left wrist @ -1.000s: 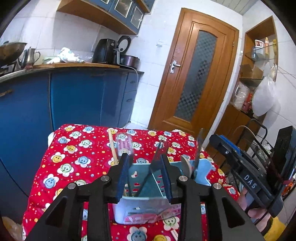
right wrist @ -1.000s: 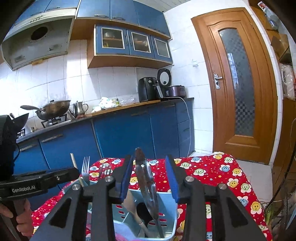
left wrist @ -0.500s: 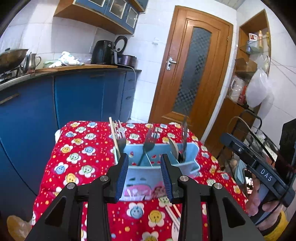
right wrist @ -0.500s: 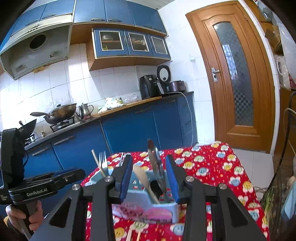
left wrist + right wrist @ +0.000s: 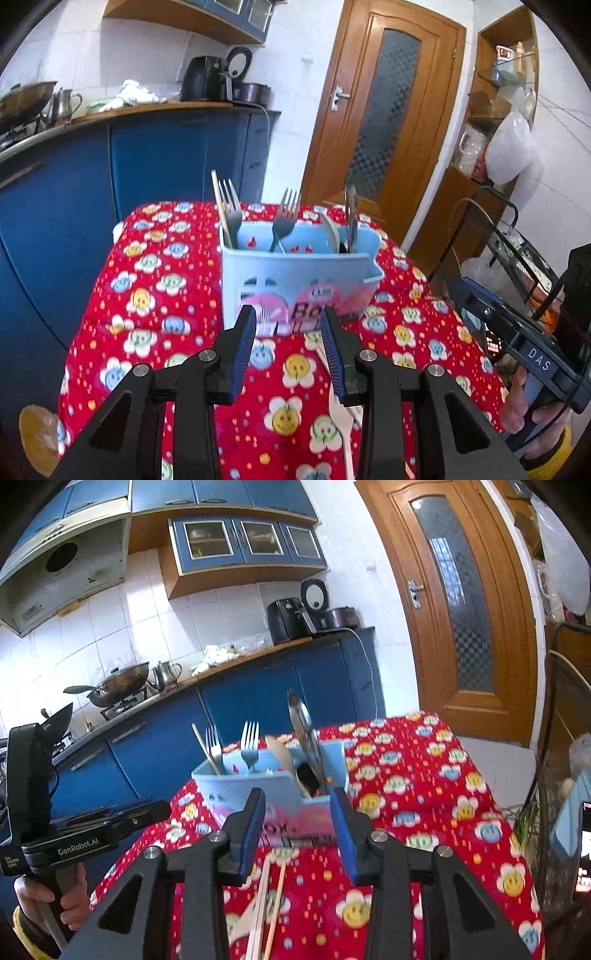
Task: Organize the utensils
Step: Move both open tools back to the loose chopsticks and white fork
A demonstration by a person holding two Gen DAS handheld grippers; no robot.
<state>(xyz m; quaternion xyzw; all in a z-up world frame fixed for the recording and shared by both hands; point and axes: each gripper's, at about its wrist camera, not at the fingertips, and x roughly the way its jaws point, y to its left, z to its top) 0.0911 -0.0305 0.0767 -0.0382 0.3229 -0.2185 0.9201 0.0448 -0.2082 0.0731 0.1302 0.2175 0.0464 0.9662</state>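
A light blue utensil caddy [image 5: 295, 273] [image 5: 273, 786] stands on the red flowered tablecloth [image 5: 147, 295]. Two forks [image 5: 284, 221], a chopstick [image 5: 221, 210], a spoon [image 5: 330, 229] and metal tongs [image 5: 304, 731] stand upright in it. My left gripper [image 5: 288, 317] hangs open just in front of the caddy, nothing between its fingers. My right gripper [image 5: 297, 797] is also open and empty, in front of the caddy's right end. On the cloth below lie a white plastic utensil [image 5: 341, 417] and loose chopsticks [image 5: 275, 897].
Blue cabinets [image 5: 166, 158] with a worktop carrying a wok [image 5: 122, 679], a kettle and an air fryer [image 5: 203, 77] run behind the table. A wooden door [image 5: 384, 122] is at the back right. A wire rack [image 5: 517, 254] stands to the right of the table.
Both grippers have drawn back from the caddy, which now looks smaller and farther off. The loose utensils on the cloth have come into view below the fingers.
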